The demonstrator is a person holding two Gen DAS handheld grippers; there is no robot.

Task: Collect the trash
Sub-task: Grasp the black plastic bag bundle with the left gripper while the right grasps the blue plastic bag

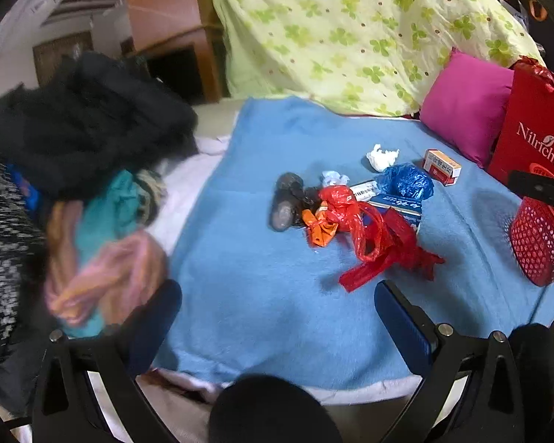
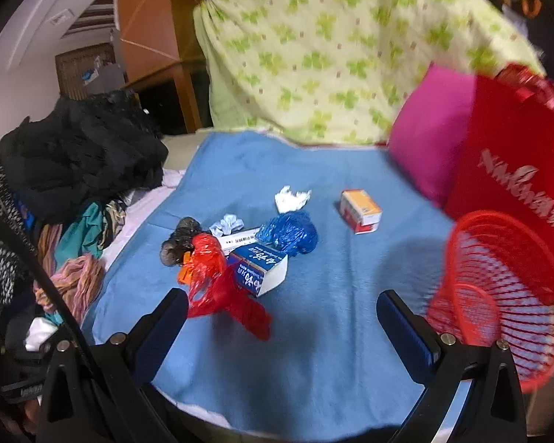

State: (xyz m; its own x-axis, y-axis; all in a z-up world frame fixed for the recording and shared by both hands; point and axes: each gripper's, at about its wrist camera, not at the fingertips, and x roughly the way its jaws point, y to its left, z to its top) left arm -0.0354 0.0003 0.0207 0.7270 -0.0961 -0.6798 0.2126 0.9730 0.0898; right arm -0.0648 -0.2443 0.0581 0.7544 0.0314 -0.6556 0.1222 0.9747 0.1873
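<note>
Clothes pile (image 1: 74, 170) left, red basket (image 2: 506, 295) right (both grippers empty).

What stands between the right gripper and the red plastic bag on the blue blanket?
Nothing visible. The right gripper is open above bare blue blanket, and the red plastic bag lies just ahead by its left finger, nothing covering it.

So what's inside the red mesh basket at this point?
The red mesh basket looks empty in the right wrist view: only its ribs and round base show. Its lower right part runs out of frame, so that part stays unseen.
</note>
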